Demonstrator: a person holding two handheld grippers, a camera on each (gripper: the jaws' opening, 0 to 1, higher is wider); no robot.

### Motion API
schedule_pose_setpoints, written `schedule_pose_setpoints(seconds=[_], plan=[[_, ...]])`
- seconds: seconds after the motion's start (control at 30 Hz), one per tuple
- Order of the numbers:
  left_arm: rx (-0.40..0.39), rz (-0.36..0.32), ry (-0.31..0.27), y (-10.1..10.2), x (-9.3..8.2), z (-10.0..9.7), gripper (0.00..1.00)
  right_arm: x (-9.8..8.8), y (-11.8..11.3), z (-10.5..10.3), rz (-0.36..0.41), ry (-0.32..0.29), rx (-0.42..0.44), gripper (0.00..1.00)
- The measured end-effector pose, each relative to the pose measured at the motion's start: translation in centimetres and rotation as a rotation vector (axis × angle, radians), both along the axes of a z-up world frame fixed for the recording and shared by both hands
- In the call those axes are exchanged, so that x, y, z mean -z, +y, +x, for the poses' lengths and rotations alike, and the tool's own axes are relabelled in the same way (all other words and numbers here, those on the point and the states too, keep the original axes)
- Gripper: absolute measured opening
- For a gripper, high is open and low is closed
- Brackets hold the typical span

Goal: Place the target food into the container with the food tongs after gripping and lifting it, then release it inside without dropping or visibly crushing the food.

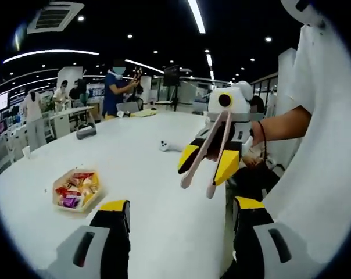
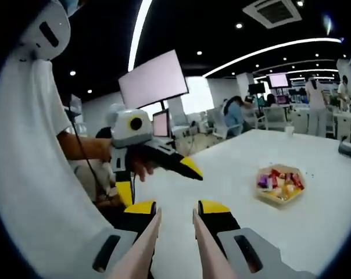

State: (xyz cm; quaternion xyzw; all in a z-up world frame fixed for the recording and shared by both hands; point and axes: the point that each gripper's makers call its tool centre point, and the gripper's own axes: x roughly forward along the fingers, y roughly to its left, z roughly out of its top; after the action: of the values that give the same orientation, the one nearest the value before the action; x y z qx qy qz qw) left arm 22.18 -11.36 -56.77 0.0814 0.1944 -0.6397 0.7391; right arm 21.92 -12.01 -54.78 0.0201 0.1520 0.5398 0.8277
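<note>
1. On the left of the left gripper view, a shallow container [image 1: 76, 190] of wrapped sweets [image 1: 75, 186] is sitting on the white table [image 1: 140, 174], well apart from both tools; no single target piece can be told from the pile

2. At the bottom of the same view, the left gripper [image 1: 180, 216] is hovering over the table with its yellow-tipped jaws spread wide and nothing between them

3. Further right, the right gripper [image 1: 207, 158] is being held up in a person's hand [image 1: 254, 142], pinching the handle end of the pale food tongs [image 1: 209, 156], whose two arms are hanging down, splayed and empty

4. In the right gripper view, the tongs' arms [image 2: 174, 247] are reaching forward between that gripper's jaws, the left gripper [image 2: 158, 165] is floating at the left, and the container [image 2: 279, 183] is lying near the right edge

5. The task is looking barely begun: tongs are in hand, but gripping, lifting, carrying and releasing all appear to be still ahead
</note>
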Motion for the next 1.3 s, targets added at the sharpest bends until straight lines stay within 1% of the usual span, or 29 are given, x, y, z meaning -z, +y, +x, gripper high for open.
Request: schedule_pose_setpoints(seconds=[0.07,0.1,0.2,0.3,0.37,0.47,0.5,0.57,0.67,0.77,0.8,0.87,0.9,0.93,0.97,1.0,1.07,1.1,1.2,1.23,1.3], plan=[[0.025,0.001,-0.011,-0.1,0.0,0.1,0.68,-0.2,0.6,0.5,-0.015,-0.009,-0.013,0.28],[0.049,0.005,-0.007,-0.2,0.1,0.2,0.66,-0.2,0.7,0.6,-0.018,-0.011,-0.015,0.28],[0.086,0.014,0.003,0.0,0.3,0.6,0.59,-0.7,1.7,1.3,-0.035,-0.023,-0.043,0.28],[0.124,-0.011,-0.009,0.2,-0.1,0.7,0.54,-0.6,2.4,1.5,-0.070,-0.029,-0.073,0.28],[0.164,-0.013,-0.013,0.5,-0.1,0.7,0.47,-0.4,2.8,1.6,-0.112,-0.048,-0.098,0.28],[0.217,-0.008,-0.020,0.9,0.2,0.4,0.33,-0.7,3.5,1.8,-0.113,-0.047,-0.114,0.28],[0.222,-0.009,-0.021,1.0,0.2,0.4,0.31,-0.7,3.6,1.8,-0.113,-0.046,-0.119,0.28],[0.223,-0.018,-0.040,1.3,0.2,0.7,0.32,-0.7,4.0,1.8,-0.121,-0.045,-0.129,0.28],[0.229,-0.023,-0.034,1.8,0.2,1.2,0.30,-0.5,4.6,2.1,-0.133,-0.045,-0.132,0.28],[0.237,-0.033,-0.034,2.0,0.3,1.4,0.32,-0.4,5.1,2.1,-0.138,-0.042,-0.142,0.28],[0.242,-0.035,-0.030,2.1,0.4,1.5,0.33,-0.3,5.2,2.0,-0.140,-0.041,-0.145,0.28],[0.259,-0.033,-0.008,2.0,0.6,1.5,0.33,0.3,5.5,1.9,-0.180,-0.050,-0.161,0.28],[0.278,-0.022,0.002,2.0,0.8,1.1,0.33,0.2,5.6,2.0,-0.181,-0.057,-0.163,0.28],[0.295,-0.028,0.006,1.9,0.8,0.7,0.31,0.0,5.7,2.0,-0.171,-0.059,-0.164,0.28],[0.292,-0.027,0.003,1.8,0.9,0.7,0.32,0.0,5.9,2.0,-0.165,-0.047,-0.172,0.28],[0.299,-0.023,0.002,1.6,0.9,0.6,0.33,0.0,6.1,2.0,-0.165,-0.053,-0.178,0.28],[0.302,-0.006,-0.016,1.6,1.1,0.6,0.30,0.1,6.3,1.9,-0.172,-0.051,-0.196,0.27],[0.309,-0.002,-0.013,1.6,1.2,0.5,0.30,0.2,6.3,1.8,-0.174,-0.057,-0.203,0.28],[0.306,0.013,-0.007,1.6,1.5,0.4,0.29,0.6,6.2,1.6,-0.166,-0.046,-0.231,0.27],[0.297,0.018,0.004,1.5,1.5,0.4,0.28,0.6,5.9,1.6,-0.157,-0.045,-0.254,0.27],[0.277,0.024,0.019,1.3,1.6,0.6,0.26,0.7,5.6,1.7,-0.150,-0.047,-0.265,0.26]])
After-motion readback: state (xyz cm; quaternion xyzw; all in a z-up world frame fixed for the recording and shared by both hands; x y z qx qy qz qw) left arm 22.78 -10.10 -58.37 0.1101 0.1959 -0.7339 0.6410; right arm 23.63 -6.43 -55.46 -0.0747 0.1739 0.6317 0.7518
